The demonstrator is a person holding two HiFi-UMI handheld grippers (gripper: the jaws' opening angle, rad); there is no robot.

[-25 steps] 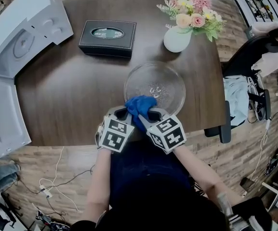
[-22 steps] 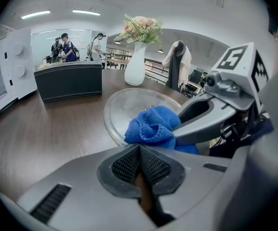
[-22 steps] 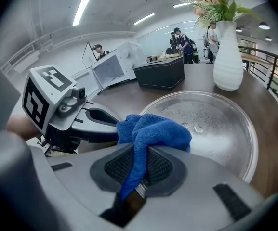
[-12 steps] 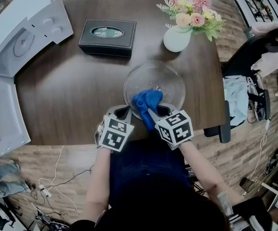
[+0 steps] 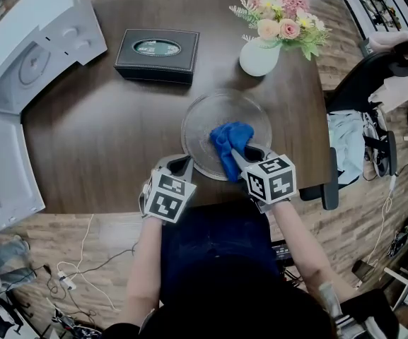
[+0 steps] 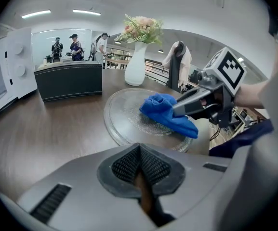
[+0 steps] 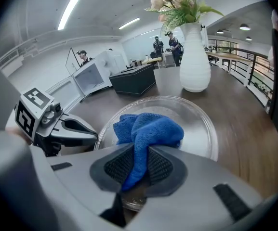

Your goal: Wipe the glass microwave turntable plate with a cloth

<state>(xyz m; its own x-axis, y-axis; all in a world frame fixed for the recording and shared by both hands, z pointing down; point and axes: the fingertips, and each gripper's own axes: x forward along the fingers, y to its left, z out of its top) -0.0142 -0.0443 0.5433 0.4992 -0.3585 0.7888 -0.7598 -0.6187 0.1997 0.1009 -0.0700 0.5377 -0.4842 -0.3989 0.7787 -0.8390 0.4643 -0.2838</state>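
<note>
The round glass turntable plate (image 5: 202,117) lies flat on the dark wooden table (image 5: 105,140), near its front edge. My right gripper (image 5: 237,157) is shut on a blue cloth (image 5: 230,141), which is bunched on the plate's middle right. In the right gripper view the cloth (image 7: 148,128) sticks out from between the pads onto the plate (image 7: 204,129). My left gripper (image 5: 182,164) is shut, its tips at the plate's near left rim; whether it pinches the rim I cannot tell. The left gripper view shows the plate (image 6: 122,121), the cloth (image 6: 165,112) and the right gripper (image 6: 196,101).
A white vase of flowers (image 5: 259,56) stands just behind the plate. A black tissue box (image 5: 158,55) lies at the back left. A white microwave (image 5: 27,55) with its door (image 5: 2,168) open fills the left side. A chair (image 5: 370,83) is beside the table's right edge.
The right gripper has carried the cloth from the plate's near left rim rightward and further onto the glass. The left gripper has stayed at the near rim.
</note>
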